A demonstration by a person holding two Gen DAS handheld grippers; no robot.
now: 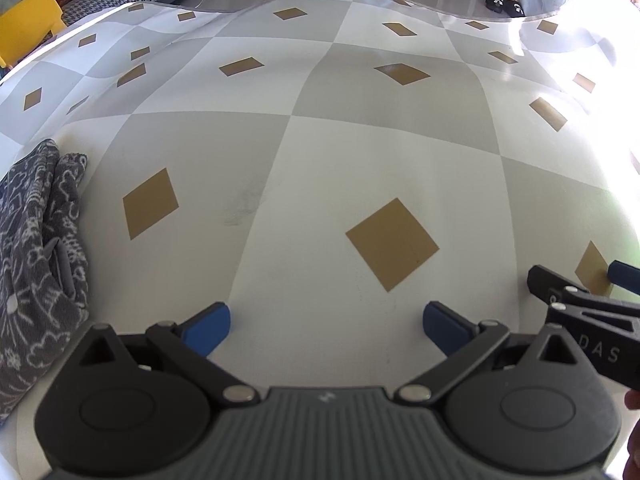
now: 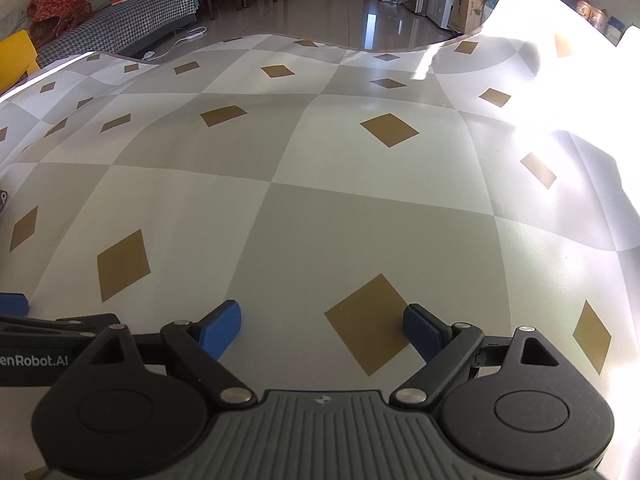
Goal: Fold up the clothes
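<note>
Hovering over the checked cloth (image 1: pixel 360 168), the left gripper (image 1: pixel 326 330) has its blue pads spread wide with nothing between them, only bare cloth showing in the gap. The garment (image 1: pixel 38 264), grey with a white floral print, lies bunched on the cloth well off to this gripper's left, touching neither pad. Just to its right the right gripper (image 2: pixel 322 330) comes into the left wrist view, its black arm bearing the letters "DAS". In its own view the right gripper also stands wide apart and empty, with a tan diamond of the cloth pattern between and under its pads. To its left the left gripper's black arm shows, printed "enRobot.AI", the start of the word cut off by the frame edge. A small pale logo sits on the ribbed grey body of each gripper, too small to read. Strong sunlight washes out the cloth far to the right of both grippers.
</note>
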